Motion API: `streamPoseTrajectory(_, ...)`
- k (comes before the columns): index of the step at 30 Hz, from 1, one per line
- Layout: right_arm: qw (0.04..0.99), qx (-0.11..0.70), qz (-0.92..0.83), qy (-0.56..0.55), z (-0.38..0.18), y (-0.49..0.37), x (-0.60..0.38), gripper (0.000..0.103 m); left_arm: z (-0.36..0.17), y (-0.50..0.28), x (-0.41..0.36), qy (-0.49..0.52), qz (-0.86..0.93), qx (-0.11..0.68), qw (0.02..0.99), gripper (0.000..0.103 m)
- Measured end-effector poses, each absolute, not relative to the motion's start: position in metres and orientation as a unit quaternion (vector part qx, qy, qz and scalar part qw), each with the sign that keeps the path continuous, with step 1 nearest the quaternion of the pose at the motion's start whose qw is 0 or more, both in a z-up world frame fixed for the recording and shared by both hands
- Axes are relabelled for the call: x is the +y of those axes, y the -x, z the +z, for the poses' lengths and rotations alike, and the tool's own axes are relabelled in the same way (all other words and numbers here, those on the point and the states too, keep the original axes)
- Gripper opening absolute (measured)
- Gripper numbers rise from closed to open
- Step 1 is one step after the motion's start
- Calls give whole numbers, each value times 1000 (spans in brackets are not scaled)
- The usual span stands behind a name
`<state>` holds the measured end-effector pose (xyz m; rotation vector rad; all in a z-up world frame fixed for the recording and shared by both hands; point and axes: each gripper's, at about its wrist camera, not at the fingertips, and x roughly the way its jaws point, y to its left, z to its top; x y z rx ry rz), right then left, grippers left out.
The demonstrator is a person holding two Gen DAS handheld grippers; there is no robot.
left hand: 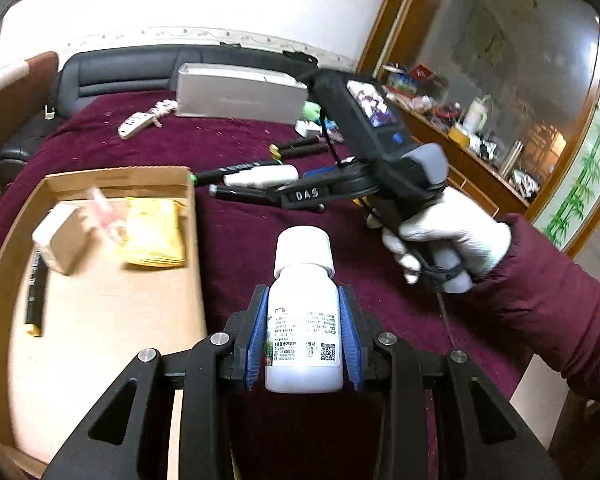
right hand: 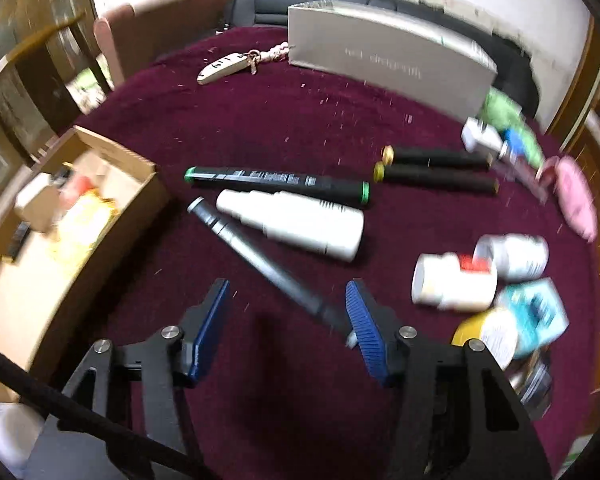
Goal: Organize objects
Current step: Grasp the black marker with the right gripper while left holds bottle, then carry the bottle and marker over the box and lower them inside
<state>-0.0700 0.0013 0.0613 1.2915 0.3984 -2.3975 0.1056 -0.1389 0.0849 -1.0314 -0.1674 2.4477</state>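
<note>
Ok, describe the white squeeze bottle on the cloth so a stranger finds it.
Start at the cardboard box on the maroon cloth. Just right of it lies the white squeeze bottle, between a green-capped black marker and a grey pen. Only it is white, stepped, and thick.

Cloth [right hand: 284, 120]: dark red, covering the table, flecked with pale bits.
Sofa [left hand: 132, 72]: black, behind the table against the white wall.
Chair [right hand: 164, 12]: brown with a pale band across its back, at the table's far left corner.
Cabinet [left hand: 480, 92]: wooden frame, glass front, with a cluttered shelf along its lower edge.
</note>
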Motion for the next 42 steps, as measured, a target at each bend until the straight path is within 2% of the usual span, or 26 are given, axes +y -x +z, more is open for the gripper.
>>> streamPoseTrajectory(8, 192, 172, -829, -496, 39, 91, -25, 54, 81, -107, -179, 366, 900, -97, 218, 29)
streamPoseTrajectory(13, 205, 159, -822, -507, 41, 86, -32, 16, 73, -108, -200, 367, 902, -119, 195, 29)
streamPoseTrajectory(14, 207, 152, -820, -511, 42, 83, -32, 13, 72, -108, -205, 366, 903, -124, 188, 29)
streamPoseTrajectory(26, 249, -8, -832, -497, 83, 49, -5, 13, 68, -117, -247, 359, 912, -146, 134, 29)
streamPoseTrajectory(33, 320, -57, -800, -504, 97, 23, -33, 13, 70, -100, -262, 372, 913, -125, 108, 29)
streamPoseTrajectory(42, 372, -91, -745, -546, 69, 13, -101, 13, 49, -50, -280, 431, 884, -147, 110, 29)
